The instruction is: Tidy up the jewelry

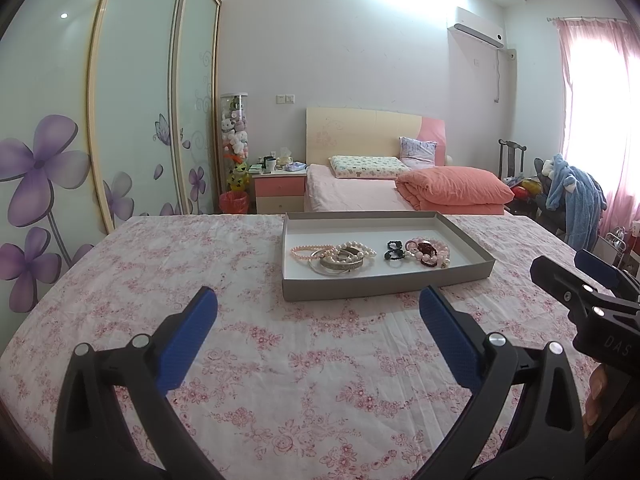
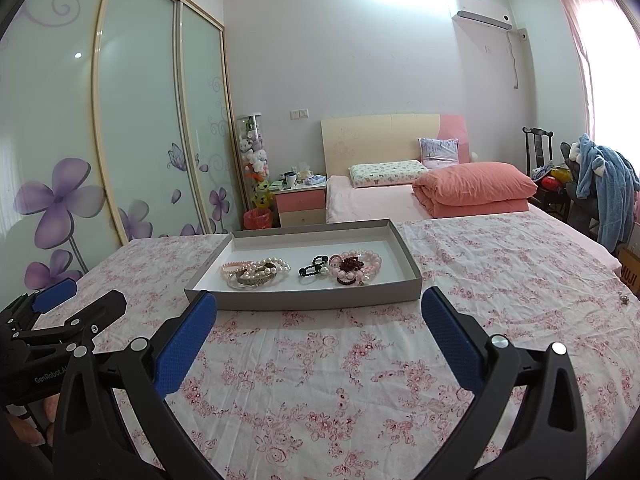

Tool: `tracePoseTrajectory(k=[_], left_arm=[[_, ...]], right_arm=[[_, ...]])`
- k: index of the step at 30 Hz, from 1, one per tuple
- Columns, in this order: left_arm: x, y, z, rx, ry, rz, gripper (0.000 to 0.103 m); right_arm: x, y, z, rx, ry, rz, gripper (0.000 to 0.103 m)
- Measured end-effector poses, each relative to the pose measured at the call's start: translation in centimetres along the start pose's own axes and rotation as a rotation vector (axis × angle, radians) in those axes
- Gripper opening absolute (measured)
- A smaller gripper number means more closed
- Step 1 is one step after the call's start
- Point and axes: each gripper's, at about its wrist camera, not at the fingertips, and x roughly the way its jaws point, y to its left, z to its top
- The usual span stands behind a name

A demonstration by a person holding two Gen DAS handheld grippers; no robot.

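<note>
Floral cotton cloth (image 1: 280,360); rectangular card tray (image 1: 384,286); beaded bracelets (image 1: 340,258), perhaps pearl.

matt cardboard tray (image 2: 320,300), glossy pearl bracelets (image 2: 276,264), creased floral cloth (image 2: 320,380)

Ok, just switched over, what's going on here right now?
A person holds both grippers open above the floral cloth, touching nothing. The left gripper and right gripper point at a grey tray holding two heaps: pearl bracelets and bangles, and pink beads with a black clip. Sorting hasn't visibly started.
</note>
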Motion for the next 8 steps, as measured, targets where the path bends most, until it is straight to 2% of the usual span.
tracePoseTrajectory(k=[8], left_arm=[[0.19, 0.00, -0.30, 0.002, 0.005, -0.002, 0.099]], right_arm=[[0.04, -0.13, 0.10, 0.001, 0.001, 0.000, 0.101]])
